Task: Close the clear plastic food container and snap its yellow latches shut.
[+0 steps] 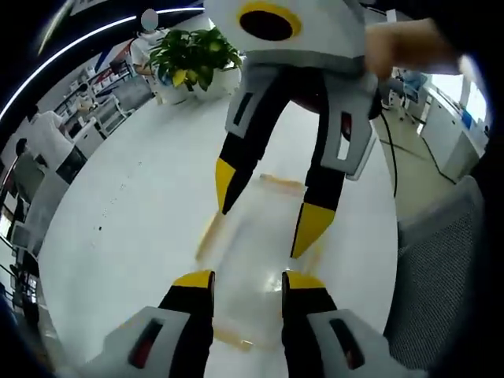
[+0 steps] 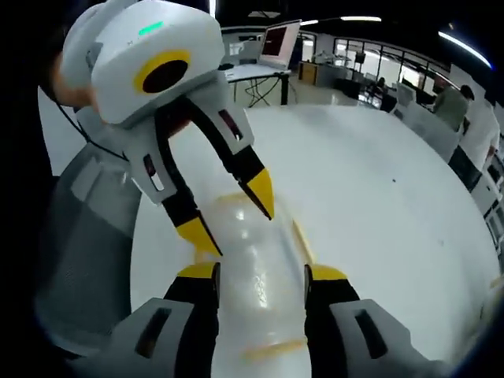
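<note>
Left gripper view: left gripper rises from the bottom, yellow-tipped jaws spread apart, released, nothing between them but air. Directly ahead and under the tips lies the clear container, flat on the white table, lid on it. Yellow latches run along its edges: one on the far short end, one on the side left of the jaws, one at the near end between the jaw bases. Cannot tell if any latch is snapped down.

Right gripper comes in from the top, facing the left one, jaws also parted, tips over the far half of the container; whether they touch the lid is unclear. A hand holds it at the upper right.

Open table spreads wide to the left of the jaws and ahead up to a potted plant at the far rim. To the right the table edge is close, with a grey mesh chair back just beyond.

Right gripper view: right gripper jaws apart, straddling the container from above, near latch between the jaw bases. Left gripper opposite, jaws open, tips over the far end. Table is wide open to the right; to the left its edge is near, by the chair.
</note>
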`<state>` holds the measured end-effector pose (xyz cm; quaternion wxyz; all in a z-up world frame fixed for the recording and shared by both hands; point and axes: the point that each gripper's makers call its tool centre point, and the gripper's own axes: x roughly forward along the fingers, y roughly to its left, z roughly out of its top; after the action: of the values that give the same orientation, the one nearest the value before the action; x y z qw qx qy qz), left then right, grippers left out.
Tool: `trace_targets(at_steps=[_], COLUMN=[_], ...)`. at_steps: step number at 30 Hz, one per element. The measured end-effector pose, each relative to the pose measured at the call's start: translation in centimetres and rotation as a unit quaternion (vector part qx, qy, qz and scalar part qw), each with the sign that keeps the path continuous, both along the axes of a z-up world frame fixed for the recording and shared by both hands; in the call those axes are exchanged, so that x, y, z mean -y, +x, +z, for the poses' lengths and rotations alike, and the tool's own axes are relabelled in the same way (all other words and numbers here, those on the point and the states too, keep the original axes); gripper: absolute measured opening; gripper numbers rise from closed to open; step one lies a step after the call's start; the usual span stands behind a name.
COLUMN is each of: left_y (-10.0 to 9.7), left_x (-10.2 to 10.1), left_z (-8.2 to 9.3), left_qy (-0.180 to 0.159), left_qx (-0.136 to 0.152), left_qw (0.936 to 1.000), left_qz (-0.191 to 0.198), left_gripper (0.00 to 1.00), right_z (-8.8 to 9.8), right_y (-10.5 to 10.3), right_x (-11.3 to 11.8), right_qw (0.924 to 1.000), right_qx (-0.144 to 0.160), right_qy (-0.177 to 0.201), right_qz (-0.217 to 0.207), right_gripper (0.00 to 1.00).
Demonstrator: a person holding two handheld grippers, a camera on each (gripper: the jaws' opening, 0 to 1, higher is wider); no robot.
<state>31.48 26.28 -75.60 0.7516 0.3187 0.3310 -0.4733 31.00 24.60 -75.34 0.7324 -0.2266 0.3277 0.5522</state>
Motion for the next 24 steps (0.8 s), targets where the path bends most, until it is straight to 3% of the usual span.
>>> trace_targets(at_steps=[9,24], left_y=[-0.9,-2.4], left_x=[0.7,1.3], left_z=[0.1,-0.6], left_qy=[-0.003,0.006], left_qx=[0.001,0.007], left_qw=[0.9999,0.9996], left_qz=[-0.012,-0.026], left_gripper=[0.28,0.32], right_z=[-0.2,-0.5], right_y=[0.6,1.9], right_x=[-0.4,-0.5], right_qw=[1.0000,0.9994], right_qx=[-0.001,-0.007], right_qy=[-0.004,-0.026], right_qz=[0.003,0.020], right_gripper=[0.35,0.40])
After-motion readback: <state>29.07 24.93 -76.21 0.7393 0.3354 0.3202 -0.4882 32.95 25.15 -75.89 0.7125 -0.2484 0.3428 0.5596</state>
